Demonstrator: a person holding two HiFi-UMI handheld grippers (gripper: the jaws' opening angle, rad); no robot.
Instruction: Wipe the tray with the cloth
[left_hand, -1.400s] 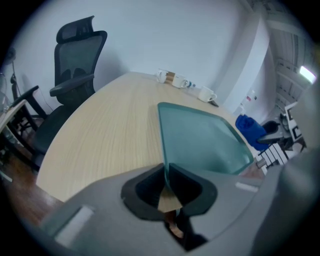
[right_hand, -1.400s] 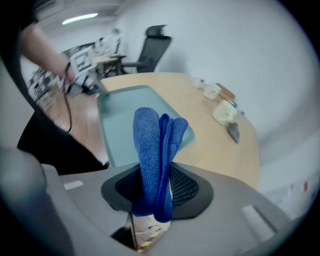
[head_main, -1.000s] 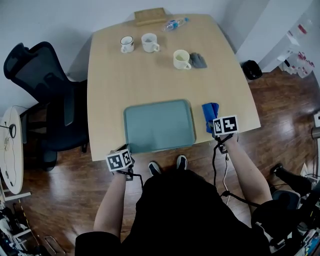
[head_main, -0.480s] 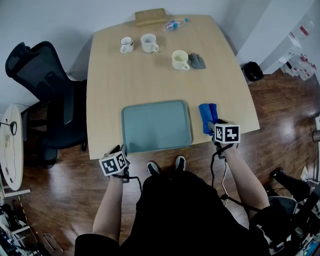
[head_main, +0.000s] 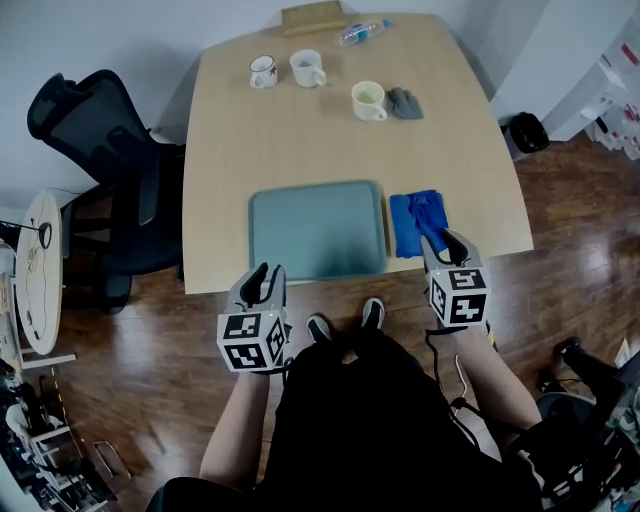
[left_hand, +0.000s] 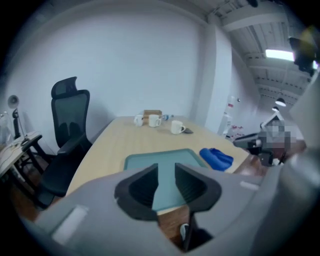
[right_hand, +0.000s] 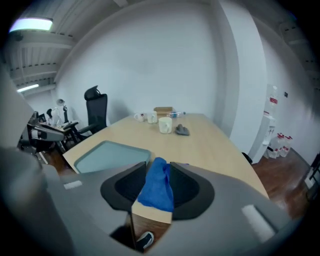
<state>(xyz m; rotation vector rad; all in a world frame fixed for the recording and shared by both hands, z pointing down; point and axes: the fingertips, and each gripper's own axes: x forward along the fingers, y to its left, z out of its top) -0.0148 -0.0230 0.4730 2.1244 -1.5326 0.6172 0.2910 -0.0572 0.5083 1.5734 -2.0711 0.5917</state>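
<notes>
Wooden worktop (head_main: 300, 130): blue cloth (head_main: 417, 222) beside teal tray (head_main: 317, 230). Both gape empty, left claw (head_main: 268, 272) just opened, right claw (head_main: 447, 245) just narrowing. A shallow pinch could drag the cloth off the edge.

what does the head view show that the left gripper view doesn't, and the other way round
Only the head view shows the person's torso from above, and a dark bag on the floor beyond the table's far right corner.

Only the left gripper view shows the ceiling light overhead.

Both show the table, the tray near its front edge, the blue cloth lying beside the tray, three mugs at the far end, and the office chair.
</notes>
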